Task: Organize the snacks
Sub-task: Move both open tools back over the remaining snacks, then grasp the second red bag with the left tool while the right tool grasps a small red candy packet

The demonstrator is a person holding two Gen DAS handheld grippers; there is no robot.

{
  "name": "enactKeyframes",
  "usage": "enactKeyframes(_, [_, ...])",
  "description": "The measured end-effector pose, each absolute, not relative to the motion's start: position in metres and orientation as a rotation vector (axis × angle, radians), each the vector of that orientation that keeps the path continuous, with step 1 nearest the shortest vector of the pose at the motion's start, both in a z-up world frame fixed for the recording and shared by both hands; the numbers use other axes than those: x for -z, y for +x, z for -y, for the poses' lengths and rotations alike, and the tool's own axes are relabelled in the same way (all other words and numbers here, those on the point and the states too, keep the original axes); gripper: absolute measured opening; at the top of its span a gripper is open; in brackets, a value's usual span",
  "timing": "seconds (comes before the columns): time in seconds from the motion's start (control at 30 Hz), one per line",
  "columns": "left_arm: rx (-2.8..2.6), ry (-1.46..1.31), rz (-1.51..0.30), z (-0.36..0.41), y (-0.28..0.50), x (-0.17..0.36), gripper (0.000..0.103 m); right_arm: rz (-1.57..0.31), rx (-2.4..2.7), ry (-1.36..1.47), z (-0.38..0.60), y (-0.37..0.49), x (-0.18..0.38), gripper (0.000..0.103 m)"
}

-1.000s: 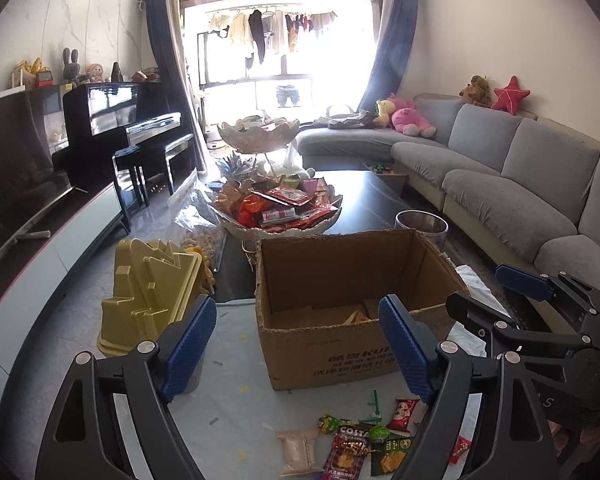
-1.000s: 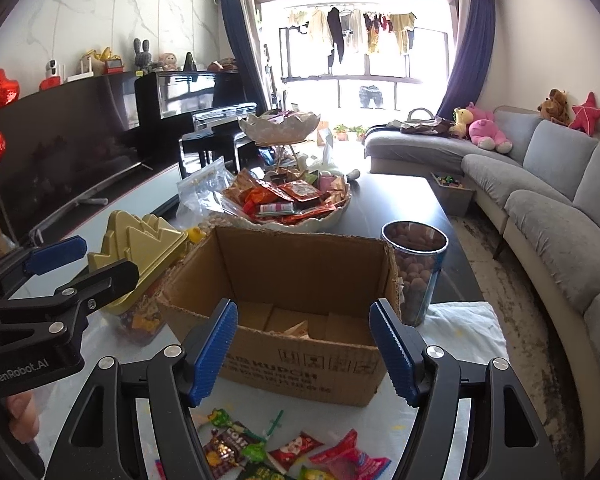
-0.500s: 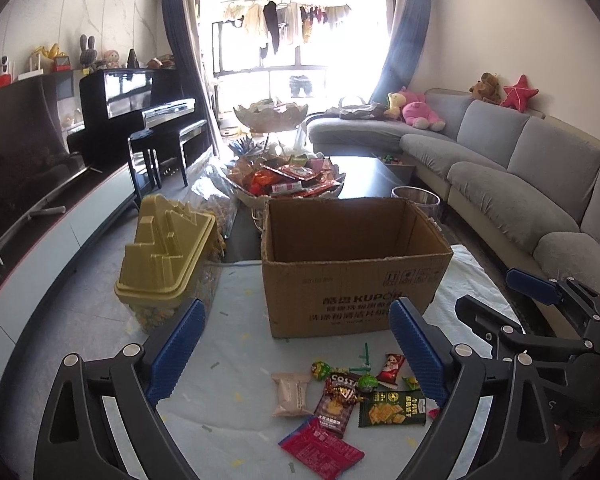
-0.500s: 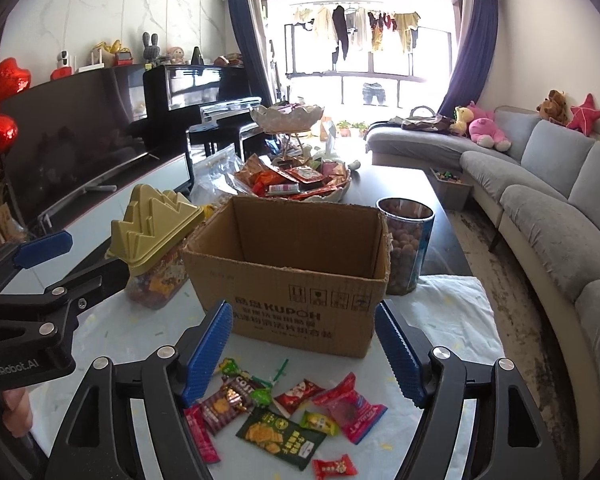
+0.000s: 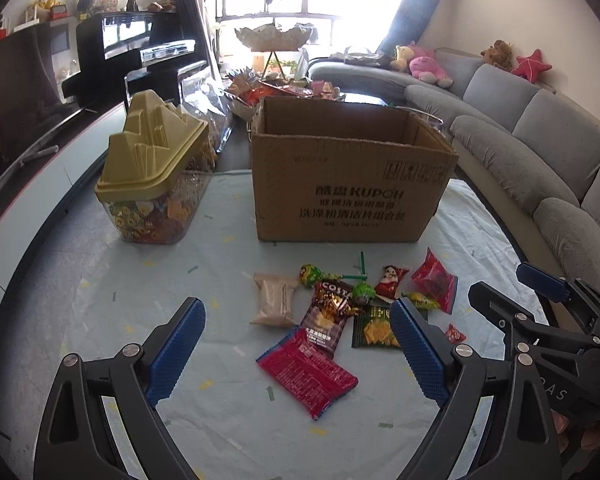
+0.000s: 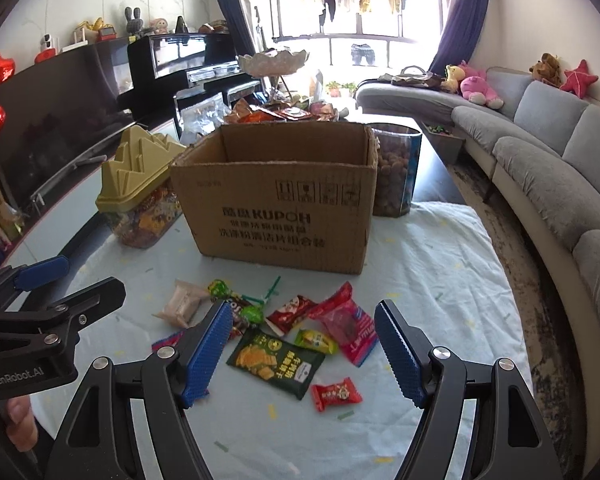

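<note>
Pale cloth (image 5: 100,280), corrugated cardboard box (image 5: 348,184), crinkly snack packets (image 6: 276,356)

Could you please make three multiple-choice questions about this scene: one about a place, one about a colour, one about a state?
1. Where do the loose snack packets lie?
A. inside the cardboard box
B. on the cloth in front of the box
C. on the sofa

2. What colour is the lid of the clear snack container?
A. yellow-olive
B. red
C. white

3. What state is the cardboard box in?
A. taped shut
B. crushed flat
C. open at the top

Answers: B, packets such as the green cracker packet lie before the cardboard box; A, the lid is yellow-olive; C, its top flaps stand open.
</note>
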State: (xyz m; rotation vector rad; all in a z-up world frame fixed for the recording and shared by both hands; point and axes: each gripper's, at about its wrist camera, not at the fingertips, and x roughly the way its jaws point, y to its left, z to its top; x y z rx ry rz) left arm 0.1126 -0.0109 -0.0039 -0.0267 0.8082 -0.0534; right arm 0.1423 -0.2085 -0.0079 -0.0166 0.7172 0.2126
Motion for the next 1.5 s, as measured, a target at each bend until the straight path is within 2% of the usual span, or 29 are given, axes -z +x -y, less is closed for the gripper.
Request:
enactKeyframes(0.33, [0.013, -0.039, -0.928, 0.011, 0.113, 0.055, 0.095, -0.831, -0.165, 0.003, 0.219, 0.134, 0.055, 0.074])
enactKeyframes(0.77, [-0.020, -0.045, -0.962, 0.011, 0.125, 0.096, 0.093, -0.891, -0.057, -0.002, 0.230, 0.140, 0.096, 0.074])
enactKeyframes(1.0, [0.011, -0.083, -0.974, 0.008, 0.134, 0.109, 0.084, -0.903, -0.045, -0.005, 0.232, 0.146, 0.106, 0.074])
enactKeyframes(1.23, [0.014, -0.107, -0.992, 0.009, 0.140, 0.116, 0.076, -0.918, -0.045, -0.001, 0.234, 0.151, 0.116, 0.063])
enactKeyframes(1.5, [0.021, -0.148, -0.982, 0.004, 0.139, 0.116, 0.059, -0.923, -0.051, -0.005, 0.231, 0.154, 0.122, 0.053])
